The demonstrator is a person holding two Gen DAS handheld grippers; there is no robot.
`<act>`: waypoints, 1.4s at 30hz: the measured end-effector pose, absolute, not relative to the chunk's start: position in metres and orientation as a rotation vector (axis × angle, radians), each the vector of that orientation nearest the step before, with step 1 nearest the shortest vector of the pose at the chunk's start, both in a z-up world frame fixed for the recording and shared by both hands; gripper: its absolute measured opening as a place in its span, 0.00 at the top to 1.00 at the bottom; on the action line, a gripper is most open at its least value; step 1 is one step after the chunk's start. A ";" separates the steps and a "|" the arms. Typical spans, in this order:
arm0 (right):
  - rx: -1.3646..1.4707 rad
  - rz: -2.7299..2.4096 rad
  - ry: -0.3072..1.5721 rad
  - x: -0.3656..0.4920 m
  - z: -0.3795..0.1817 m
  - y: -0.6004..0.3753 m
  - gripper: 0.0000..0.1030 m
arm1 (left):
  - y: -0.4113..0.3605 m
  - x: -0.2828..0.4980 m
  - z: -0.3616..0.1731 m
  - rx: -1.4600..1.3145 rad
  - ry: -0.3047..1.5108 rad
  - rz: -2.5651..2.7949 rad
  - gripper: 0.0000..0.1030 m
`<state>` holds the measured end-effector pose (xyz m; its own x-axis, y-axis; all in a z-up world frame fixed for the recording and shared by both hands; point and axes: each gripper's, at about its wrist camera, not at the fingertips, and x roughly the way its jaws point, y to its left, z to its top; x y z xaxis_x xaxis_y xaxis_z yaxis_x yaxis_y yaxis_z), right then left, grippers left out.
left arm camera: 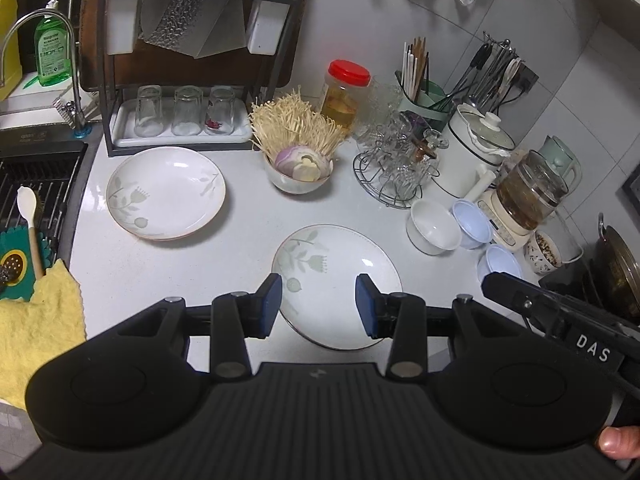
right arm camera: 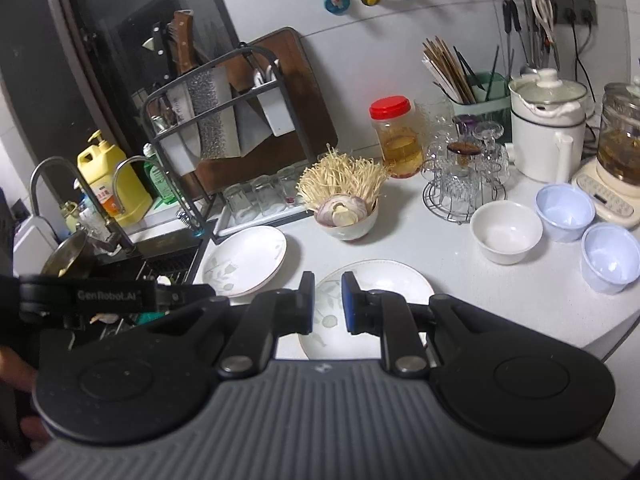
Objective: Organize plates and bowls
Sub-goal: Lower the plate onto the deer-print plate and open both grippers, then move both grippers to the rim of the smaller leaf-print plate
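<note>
Two white plates with a pale flower print lie on the white counter. The near plate (left arm camera: 336, 280) (right arm camera: 380, 284) lies just ahead of both grippers. The far plate (left arm camera: 166, 192) (right arm camera: 246, 260) lies to the left by the sink. My left gripper (left arm camera: 319, 306) is open and empty above the near plate's front. My right gripper (right arm camera: 327, 302) is nearly closed, empty, above the near plate's left part. A white bowl (left arm camera: 434, 232) (right arm camera: 506, 236) and two pale blue bowls (left arm camera: 472, 228) (right arm camera: 564, 212) (right arm camera: 610, 256) stand at the right.
A bowl with mushrooms and onion (left arm camera: 298, 168) (right arm camera: 346, 216) stands behind the plates. A wire rack of glass cups (left arm camera: 394, 172), a red-lidded jar (left arm camera: 346, 92), white pot (left arm camera: 476, 152) and kettle (left arm camera: 528, 192) crowd the right. A dish rack (left arm camera: 180, 120) and sink (left arm camera: 36, 184) are left.
</note>
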<state>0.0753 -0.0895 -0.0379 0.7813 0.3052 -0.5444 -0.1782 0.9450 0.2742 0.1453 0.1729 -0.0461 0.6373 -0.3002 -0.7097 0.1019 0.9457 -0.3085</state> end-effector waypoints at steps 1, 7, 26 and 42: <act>0.206 0.265 0.620 0.075 -0.037 -0.091 0.82 | 0.172 0.144 -0.045 -0.252 0.842 -0.229 0.55; 0.178 0.309 0.624 0.074 -0.037 -0.105 0.82 | 0.156 0.129 -0.041 -0.278 0.835 -0.177 0.55; 0.130 0.530 0.690 0.063 -0.056 -0.119 0.71 | 0.138 0.079 -0.059 -0.334 0.862 0.057 0.46; 0.123 0.539 0.696 0.103 -0.067 -0.083 0.54 | 0.185 0.123 -0.075 -0.352 0.894 0.087 0.36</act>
<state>0.1026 -0.0834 -0.0674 0.6369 0.5110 -0.5773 -0.4311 0.8568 0.2829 0.1233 0.1852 -0.0751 0.6267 -0.0718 -0.7760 -0.2197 0.9391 -0.2643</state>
